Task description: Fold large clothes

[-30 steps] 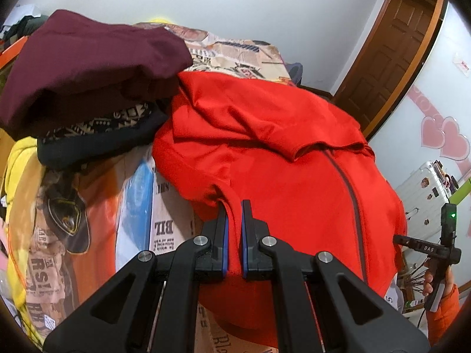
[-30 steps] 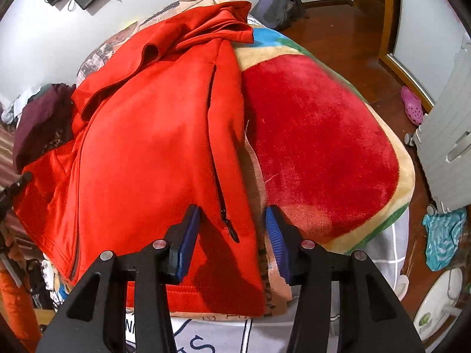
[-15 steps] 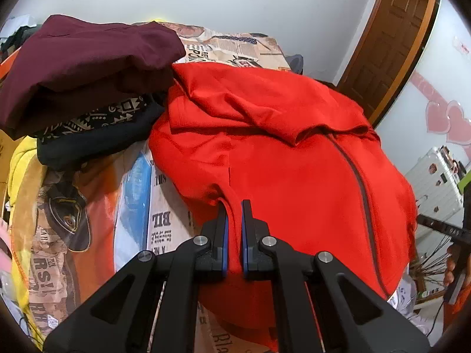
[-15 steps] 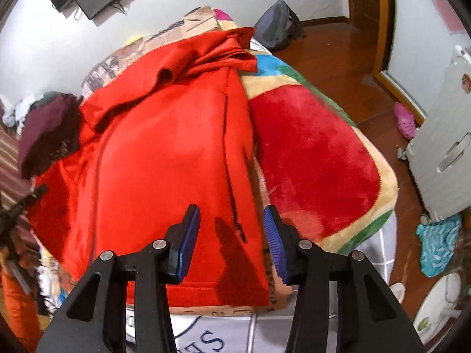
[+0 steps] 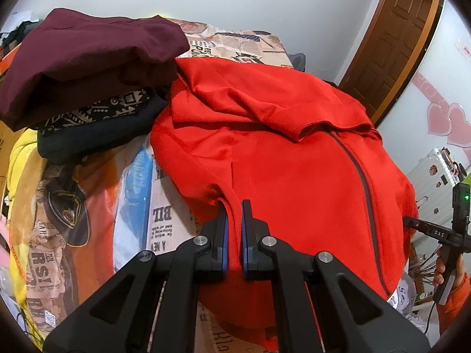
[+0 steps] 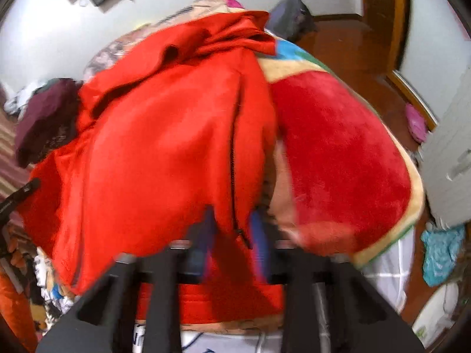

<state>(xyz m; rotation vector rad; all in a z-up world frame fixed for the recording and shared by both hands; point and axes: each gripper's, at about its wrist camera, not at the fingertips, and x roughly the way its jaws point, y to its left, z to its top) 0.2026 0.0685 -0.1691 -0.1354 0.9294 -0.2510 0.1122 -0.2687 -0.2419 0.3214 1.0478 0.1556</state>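
A large red zip-up jacket (image 5: pixel 294 176) lies spread on the bed, its hood folded over at the far end. My left gripper (image 5: pixel 234 209) is shut on a pinch of the jacket's left edge. In the blurred right wrist view, the same jacket (image 6: pixel 162 161) rises in folds toward my right gripper (image 6: pixel 232 226). Its jaws are closing, with the hem beside the dark zipper (image 6: pixel 234 176) bunched between the blue pads. The right gripper's body (image 5: pixel 441 232), held by a hand, shows at the right edge of the left wrist view.
A folded maroon garment (image 5: pixel 88 58) tops a dark patterned one (image 5: pixel 97 120) left of the jacket, with yellow cloth (image 5: pixel 20 158) below. A printed sheet (image 5: pixel 159 214) and red plush blanket (image 6: pixel 338 161) cover the bed. A white suitcase (image 5: pixel 435 173), door (image 5: pixel 391 44) and wooden floor (image 6: pixel 353 44) lie beyond.
The right gripper's jaws have narrowed from wide open onto the jacket's hem by the zipper, and the fabric there has bunched up. The left gripper has kept its grip.
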